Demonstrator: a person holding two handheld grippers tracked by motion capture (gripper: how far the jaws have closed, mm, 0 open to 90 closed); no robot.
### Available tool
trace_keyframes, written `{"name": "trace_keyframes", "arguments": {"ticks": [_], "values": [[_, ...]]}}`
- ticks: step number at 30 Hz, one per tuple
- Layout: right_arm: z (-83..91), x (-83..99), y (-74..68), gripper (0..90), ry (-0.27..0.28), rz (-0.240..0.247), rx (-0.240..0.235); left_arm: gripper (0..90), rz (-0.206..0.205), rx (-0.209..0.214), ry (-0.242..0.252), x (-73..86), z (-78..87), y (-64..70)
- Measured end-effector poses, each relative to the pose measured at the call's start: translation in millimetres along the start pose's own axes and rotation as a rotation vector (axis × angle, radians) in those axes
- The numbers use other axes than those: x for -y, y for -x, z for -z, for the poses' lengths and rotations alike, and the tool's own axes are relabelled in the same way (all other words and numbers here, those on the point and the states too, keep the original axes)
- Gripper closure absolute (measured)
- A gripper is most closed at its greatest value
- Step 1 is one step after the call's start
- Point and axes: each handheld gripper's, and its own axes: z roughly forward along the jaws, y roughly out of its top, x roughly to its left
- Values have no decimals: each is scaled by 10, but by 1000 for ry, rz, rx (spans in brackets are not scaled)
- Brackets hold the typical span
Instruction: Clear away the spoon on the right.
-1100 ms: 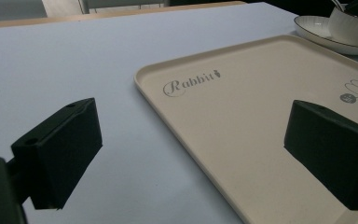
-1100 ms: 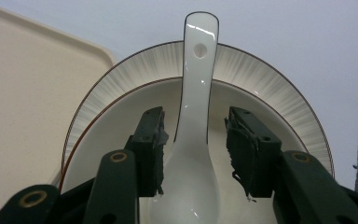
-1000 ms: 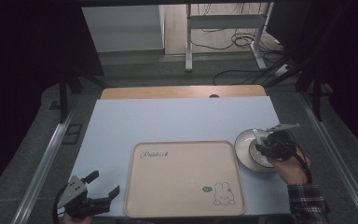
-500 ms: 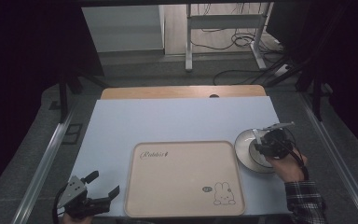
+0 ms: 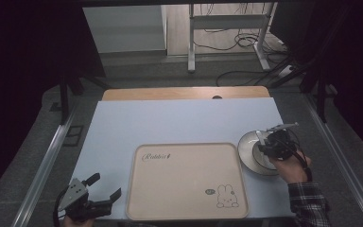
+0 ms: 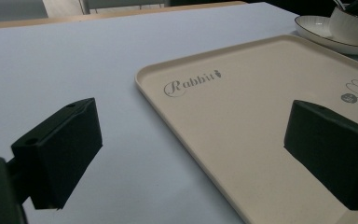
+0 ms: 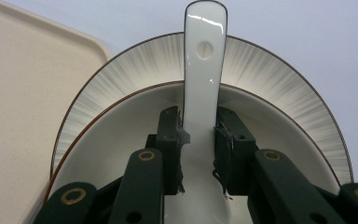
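A white ceramic spoon [image 7: 204, 70] lies handle-forward across a white bowl [image 7: 121, 126] that sits on a streaked grey plate [image 7: 270, 70]. My right gripper [image 7: 199, 144] is shut on the spoon's handle, just above the bowl. From above, the right gripper [image 5: 272, 144] hovers over the plate [image 5: 246, 146] at the table's right side. A beige tray [image 5: 186, 179] with a rabbit drawing lies in the middle front. My left gripper [image 5: 106, 185] rests at the front left corner, open and holding nothing. Its own camera shows the left gripper [image 6: 191, 154] straddling the tray's [image 6: 261, 116] near edge.
The pale blue table top [image 5: 179, 123] stretches bare behind the tray. A wooden strip [image 5: 184, 93] runs along the far edge. Metal rails [image 5: 42, 165] flank the table. Beyond it are desk legs and cables on the floor [image 5: 236, 47].
The right gripper has crept slightly left and forward over the bowl. The left gripper has stayed still.
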Motion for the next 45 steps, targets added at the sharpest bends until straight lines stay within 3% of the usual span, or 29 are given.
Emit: {"name": "trace_keyframes", "arguments": {"ticks": [21,45], "values": [[323,-81,24,743,99,-1,-2,40,2,-2,1,0,0,-1],[619,-145,-2,746,158,8,-47,40,-2,-7,4,-3,7,1]]}}
